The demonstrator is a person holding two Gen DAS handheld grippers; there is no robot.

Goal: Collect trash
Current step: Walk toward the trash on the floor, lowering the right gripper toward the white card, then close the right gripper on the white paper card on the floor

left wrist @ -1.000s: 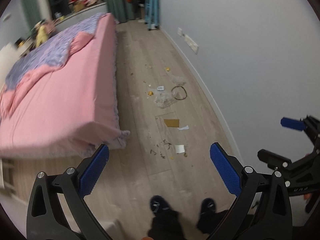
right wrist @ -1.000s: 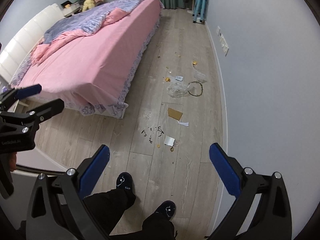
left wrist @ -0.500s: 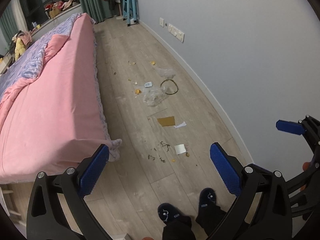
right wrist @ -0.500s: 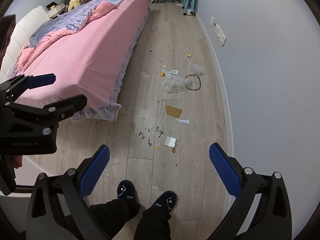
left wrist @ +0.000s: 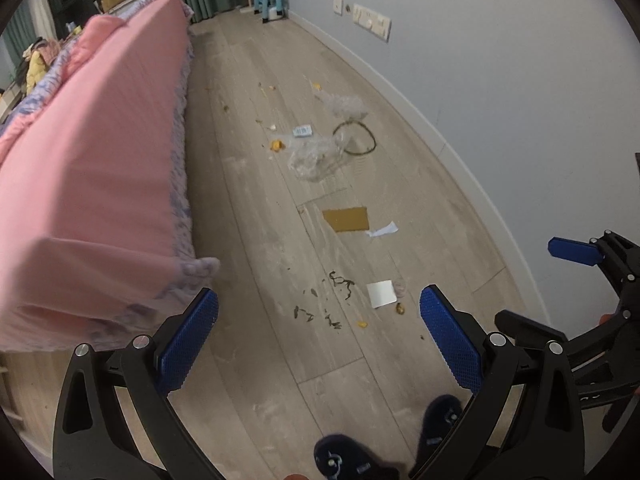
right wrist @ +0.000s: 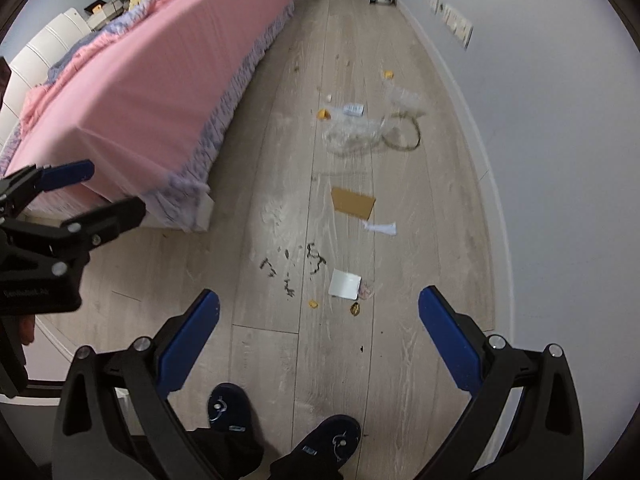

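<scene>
Both grippers hang above a pale plank floor (right wrist: 272, 184), and neither has hold of anything. The left gripper (left wrist: 319, 338) has its 2 blue pads spread wide apart with only floor between them; the right gripper (right wrist: 319, 336) is spread just as wide and is likewise empty. Taking the pink bed (right wrist: 160, 80) as the landmark, the trash lies in a loose trail on the floor between the bed's long side and the grey wall (right wrist: 560, 160). Nearest the 2 dark slippers (right wrist: 334, 440) at the bottom of the right view is a white card (right wrist: 345, 283), lying flat past the bed's foot corner, with small yellow crumbs (right wrist: 313, 303) just beside it and dark shreds (right wrist: 316, 258) on its bed side. Further along the bed is a brown cardboard piece (right wrist: 353, 202) with a white paper scrap (right wrist: 382, 227) near its wall-side corner. Beyond that, about level with the middle of the bed, a crumpled clear plastic bag (right wrist: 352, 136) touches a dark wire loop (right wrist: 402, 134) on its wall side, with a small blue-and-white packet (right wrist: 353, 109) and an orange bit (right wrist: 322, 114) just beside the bag. A second clear wrapper (right wrist: 404, 98) and another yellow bit (right wrist: 387, 75) lie further still toward the wall.
</scene>
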